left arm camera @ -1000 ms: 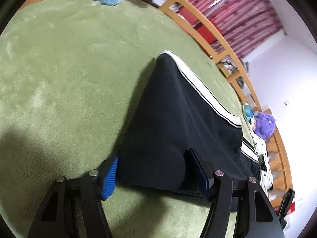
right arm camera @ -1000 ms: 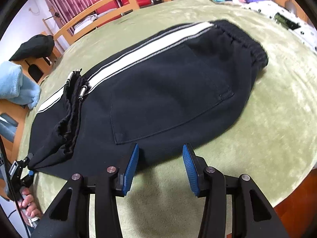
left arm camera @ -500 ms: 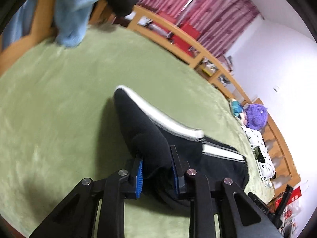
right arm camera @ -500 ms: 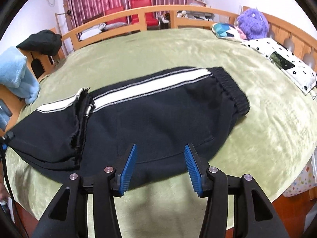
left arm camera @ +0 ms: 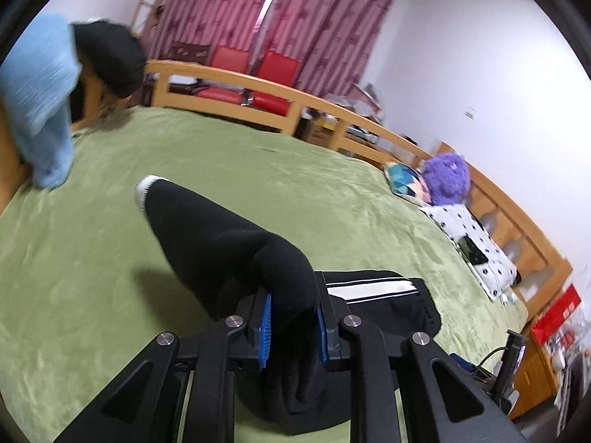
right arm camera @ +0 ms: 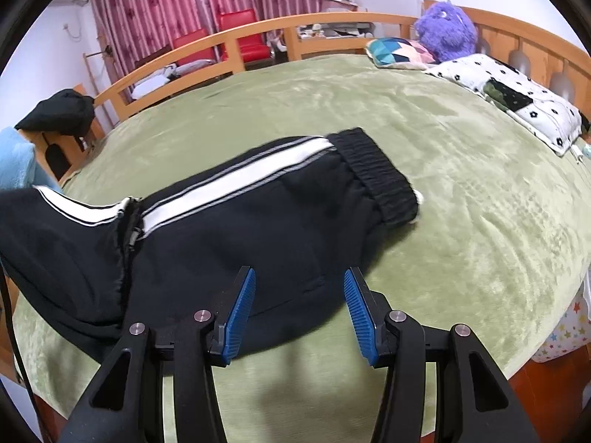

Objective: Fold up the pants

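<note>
Black pants with a white side stripe lie on a green bedspread, waistband toward the right. My left gripper is shut on a fold of the pants and holds it raised off the bed; the lifted end shows at the left in the right wrist view. My right gripper is open and empty, just above the near edge of the pants.
A wooden bed rail runs along the far side. A purple plush toy and pillows lie at the back right. A blue towel and a black garment hang at the left.
My left gripper has closed on the pants and lifted that end up off the bed. My right gripper has stayed open and drawn back and up a little.
</note>
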Demonstrator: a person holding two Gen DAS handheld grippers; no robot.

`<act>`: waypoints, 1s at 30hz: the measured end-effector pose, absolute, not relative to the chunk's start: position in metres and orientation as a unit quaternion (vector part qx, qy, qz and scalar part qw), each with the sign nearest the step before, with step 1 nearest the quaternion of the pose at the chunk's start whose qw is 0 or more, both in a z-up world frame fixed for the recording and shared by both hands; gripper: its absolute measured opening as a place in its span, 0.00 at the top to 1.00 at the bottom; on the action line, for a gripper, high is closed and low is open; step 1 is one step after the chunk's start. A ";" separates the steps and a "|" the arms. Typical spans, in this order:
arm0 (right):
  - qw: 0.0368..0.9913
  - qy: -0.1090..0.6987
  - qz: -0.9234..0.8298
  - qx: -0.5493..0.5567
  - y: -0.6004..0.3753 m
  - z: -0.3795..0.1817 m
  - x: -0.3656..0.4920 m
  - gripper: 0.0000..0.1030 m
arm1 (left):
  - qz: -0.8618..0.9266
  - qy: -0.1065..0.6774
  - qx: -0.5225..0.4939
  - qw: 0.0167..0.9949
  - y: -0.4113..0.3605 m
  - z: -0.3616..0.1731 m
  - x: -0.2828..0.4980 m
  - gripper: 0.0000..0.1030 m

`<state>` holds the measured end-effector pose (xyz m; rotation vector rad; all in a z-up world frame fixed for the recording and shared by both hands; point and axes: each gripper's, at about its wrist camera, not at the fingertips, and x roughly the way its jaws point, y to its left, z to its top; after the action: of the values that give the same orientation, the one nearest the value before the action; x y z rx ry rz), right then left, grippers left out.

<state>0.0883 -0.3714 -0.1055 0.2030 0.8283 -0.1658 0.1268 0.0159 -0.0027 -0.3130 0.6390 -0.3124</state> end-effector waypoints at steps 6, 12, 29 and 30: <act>0.900 0.408 -0.106 0.113 -0.407 -0.116 0.082 0.52 | -0.203 0.309 -0.092 0.925 -0.068 0.021 0.134 0.83; 0.890 0.409 -0.151 0.136 -0.457 -0.117 0.064 0.52 | -0.294 0.319 -0.078 0.898 -0.175 0.027 0.150 0.83; 0.894 0.384 -0.090 0.210 -0.505 -0.119 0.087 0.50 | -0.320 0.475 -0.143 0.808 -0.196 -0.094 0.193 0.49; 0.898 0.378 -0.084 0.211 -0.504 -0.119 0.091 0.47 | -0.303 0.473 -0.139 0.815 -0.186 -0.095 0.193 0.48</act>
<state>0.0915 -0.5042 -0.1189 0.4371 0.7827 -0.1746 0.1928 -0.1858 -0.0945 -0.2964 1.0099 -0.6458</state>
